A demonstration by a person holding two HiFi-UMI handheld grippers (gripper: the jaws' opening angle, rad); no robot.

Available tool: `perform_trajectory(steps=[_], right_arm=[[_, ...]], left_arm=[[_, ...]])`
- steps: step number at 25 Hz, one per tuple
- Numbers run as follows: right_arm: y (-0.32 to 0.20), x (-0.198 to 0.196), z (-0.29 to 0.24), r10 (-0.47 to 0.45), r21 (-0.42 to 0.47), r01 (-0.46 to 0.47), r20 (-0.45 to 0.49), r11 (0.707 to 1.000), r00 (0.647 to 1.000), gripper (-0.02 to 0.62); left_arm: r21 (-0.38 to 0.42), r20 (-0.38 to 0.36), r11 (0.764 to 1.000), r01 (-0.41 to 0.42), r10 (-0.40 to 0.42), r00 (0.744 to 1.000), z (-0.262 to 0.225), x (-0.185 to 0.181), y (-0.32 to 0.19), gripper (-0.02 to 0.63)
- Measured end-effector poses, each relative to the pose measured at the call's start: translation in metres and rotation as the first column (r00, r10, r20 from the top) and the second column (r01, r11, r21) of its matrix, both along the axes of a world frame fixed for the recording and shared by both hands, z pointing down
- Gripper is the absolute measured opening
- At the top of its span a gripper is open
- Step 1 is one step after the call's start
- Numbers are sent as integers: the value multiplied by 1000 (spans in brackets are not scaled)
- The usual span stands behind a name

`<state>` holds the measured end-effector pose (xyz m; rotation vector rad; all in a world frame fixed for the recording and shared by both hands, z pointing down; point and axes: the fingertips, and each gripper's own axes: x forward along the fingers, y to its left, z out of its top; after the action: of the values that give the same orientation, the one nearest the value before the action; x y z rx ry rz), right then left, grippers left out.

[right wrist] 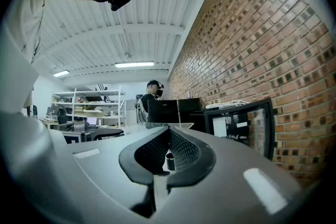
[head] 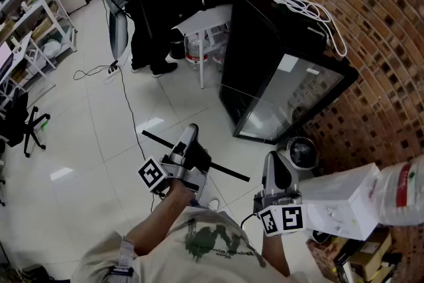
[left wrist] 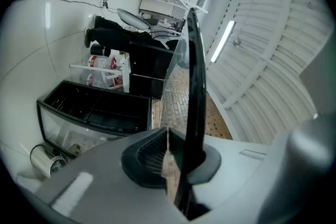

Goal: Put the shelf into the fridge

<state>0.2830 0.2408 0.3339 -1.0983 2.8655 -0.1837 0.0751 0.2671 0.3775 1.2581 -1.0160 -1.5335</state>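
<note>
Right gripper (right wrist: 168, 153) hangs empty, jaws together. Left gripper (left wrist: 169, 155) is clamped on the dark rim of the shelf (left wrist: 195, 86), held in the air, apart from the fridge (head: 265, 69). It looks like a stiff, slick, breakable glass panel, so the framed edge seems the safest hold.

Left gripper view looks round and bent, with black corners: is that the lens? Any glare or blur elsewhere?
Left gripper view: yes, wide-angle bending; the ceiling lines curve, and the close shelf is soft. Right gripper view: same round frame; the brick wall bows. Head view: sharper; the fridge glass glares and the floor shows bright patches.
</note>
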Motion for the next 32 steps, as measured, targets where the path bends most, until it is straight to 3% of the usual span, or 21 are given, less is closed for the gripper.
perform_trajectory(steps=[14, 32], right_arm=[[-36, -6, 9, -34, -7, 34, -2, 999, 999, 0], [-121, -72, 21, -63, -36, 62, -31, 997, 998, 0]], left_arm=[[-3, -7, 1000, 27, -27, 1000, 9, -3, -34, 20], [-20, -33, 998, 55, -55, 998, 22, -67, -121, 20]])
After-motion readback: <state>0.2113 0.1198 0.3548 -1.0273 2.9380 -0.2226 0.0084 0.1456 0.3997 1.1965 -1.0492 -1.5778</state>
